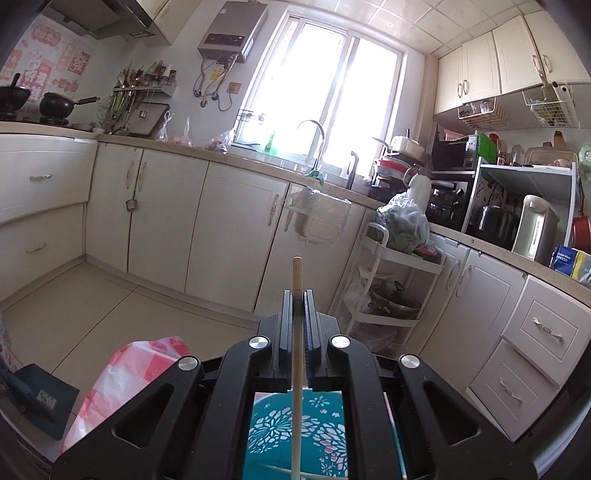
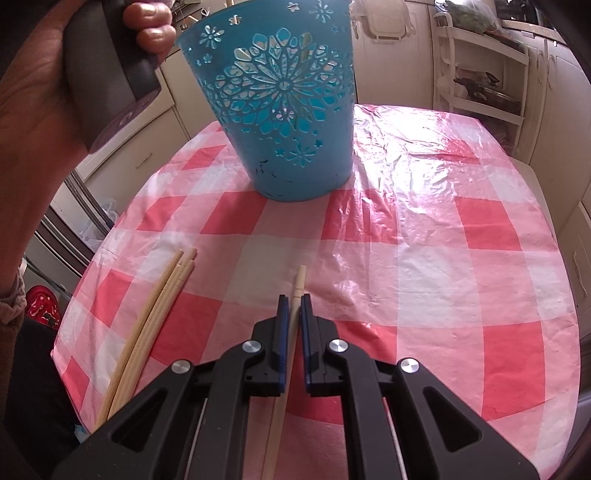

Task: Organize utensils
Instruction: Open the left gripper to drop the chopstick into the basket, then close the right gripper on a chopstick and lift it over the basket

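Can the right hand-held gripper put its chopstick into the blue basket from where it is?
Probably yes. The right hand-held gripper is shut on a chopstick, and bare tablecloth lies between it and the blue basket. The basket stands tall, so it must lift over the rim.

We see a kitchen with cream cabinets (image 1: 236,221) along the walls; a bright window (image 1: 325,92) stands above a curved tap (image 1: 314,136); a water heater (image 1: 232,31) hangs left of the window. Two dark pans (image 1: 55,103) sit on the stove at far left. A white tiered trolley (image 1: 391,280) holds a lidded pot (image 1: 395,301), with a plastic bag of what may be greens (image 1: 404,221) on top. The desk wears a pink-and-white checked cloth (image 2: 424,240); a pale kettle (image 1: 535,229) stands on the right counter.
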A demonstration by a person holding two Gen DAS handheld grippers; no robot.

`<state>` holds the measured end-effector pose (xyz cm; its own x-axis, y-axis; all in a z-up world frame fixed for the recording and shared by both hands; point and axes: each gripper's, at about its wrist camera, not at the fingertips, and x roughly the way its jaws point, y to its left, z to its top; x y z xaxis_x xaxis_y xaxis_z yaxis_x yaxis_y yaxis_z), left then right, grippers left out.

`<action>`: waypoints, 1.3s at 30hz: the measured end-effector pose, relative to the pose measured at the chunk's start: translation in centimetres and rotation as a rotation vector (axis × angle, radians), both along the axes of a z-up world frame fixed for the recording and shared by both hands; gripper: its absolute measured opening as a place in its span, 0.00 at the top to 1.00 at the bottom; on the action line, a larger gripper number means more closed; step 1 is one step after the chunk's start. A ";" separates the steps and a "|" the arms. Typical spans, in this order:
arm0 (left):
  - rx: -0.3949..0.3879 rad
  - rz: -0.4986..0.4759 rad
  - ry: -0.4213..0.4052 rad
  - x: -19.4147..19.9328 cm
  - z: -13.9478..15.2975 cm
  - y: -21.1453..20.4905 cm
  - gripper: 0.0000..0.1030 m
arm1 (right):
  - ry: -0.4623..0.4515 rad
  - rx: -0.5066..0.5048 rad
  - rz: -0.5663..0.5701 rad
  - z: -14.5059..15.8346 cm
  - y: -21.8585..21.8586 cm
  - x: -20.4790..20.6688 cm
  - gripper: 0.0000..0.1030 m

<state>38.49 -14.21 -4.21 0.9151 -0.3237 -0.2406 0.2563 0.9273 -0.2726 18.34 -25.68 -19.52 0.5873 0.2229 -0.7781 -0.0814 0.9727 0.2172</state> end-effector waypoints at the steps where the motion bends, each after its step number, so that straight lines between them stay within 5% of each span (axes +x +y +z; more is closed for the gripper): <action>1: 0.017 -0.003 0.010 -0.2 -0.3 -0.1 0.95 | 0.000 -0.001 0.000 0.0 0.0 0.0 0.93; 7: 0.101 -0.012 0.081 -1.3 -2.1 0.4 0.93 | 0.000 -0.007 0.001 0.0 0.2 0.1 0.93; 10: 0.126 -0.007 0.108 -2.5 -2.1 1.4 0.74 | 0.006 0.006 0.002 0.0 0.0 0.2 0.93; 12: 0.136 0.014 0.102 -4.0 -1.5 2.6 0.50 | 0.011 0.030 0.000 0.0 -0.3 0.3 0.93; 18: 0.119 0.052 0.085 -8.6 0.8 7.1 0.29 | 0.010 0.003 0.008 0.1 0.0 0.2 0.93; 25: 0.054 0.084 0.156 -9.8 -0.5 11.4 0.26 | 0.001 -0.155 0.044 0.3 2.0 -0.1 0.94; 30: -0.007 0.140 0.238 -8.3 -2.0 14.0 0.26 | 0.010 -0.017 0.003 1.5 -0.5 -0.7 0.94; 39: -0.040 0.166 0.251 -7.7 -1.9 14.6 0.26 | -0.212 0.207 0.010 10.0 -2.8 -2.1 0.94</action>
<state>30.78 0.43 -6.14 0.8697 -0.1883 -0.4562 0.0218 0.9381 -0.3456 16.20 -28.45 -9.51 0.7291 0.3708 -0.5753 -0.1557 0.9084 0.3881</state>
